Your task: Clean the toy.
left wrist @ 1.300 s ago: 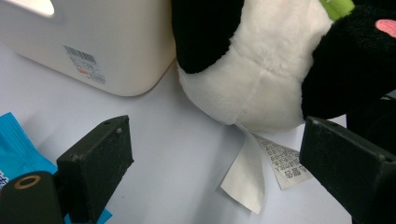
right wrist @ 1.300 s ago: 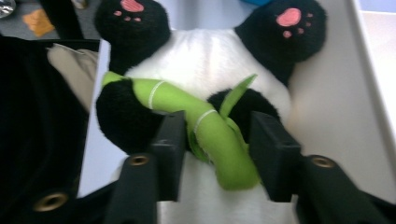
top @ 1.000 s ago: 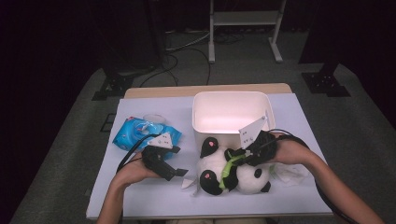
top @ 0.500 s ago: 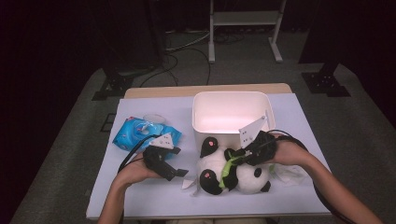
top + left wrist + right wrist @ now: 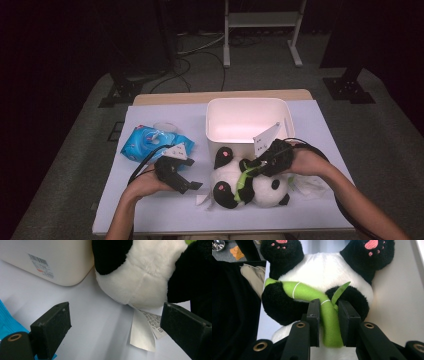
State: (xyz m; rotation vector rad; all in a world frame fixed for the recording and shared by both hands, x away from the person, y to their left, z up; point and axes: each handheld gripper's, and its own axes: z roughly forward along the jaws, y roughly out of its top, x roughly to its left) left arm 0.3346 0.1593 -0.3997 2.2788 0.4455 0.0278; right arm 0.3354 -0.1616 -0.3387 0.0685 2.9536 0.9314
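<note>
The panda's green bamboo stalk (image 5: pixel 329 322) is clamped between the right gripper (image 5: pixel 329 322) jaws, seemingly for lifting the panda (image 5: pixel 250 182) into the white bin (image 5: pixel 247 107) just behind it. The left gripper (image 5: pixel 187 186) is held wide open and empty beside the panda, near its sewn tag (image 5: pixel 143 331), probably kept ready to assist.

Table brightly lit from above, surroundings dark; close views sharp, shadows soft.

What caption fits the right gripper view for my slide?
Right gripper clamps the plush panda's green bamboo stalk beside the white bin.
</note>
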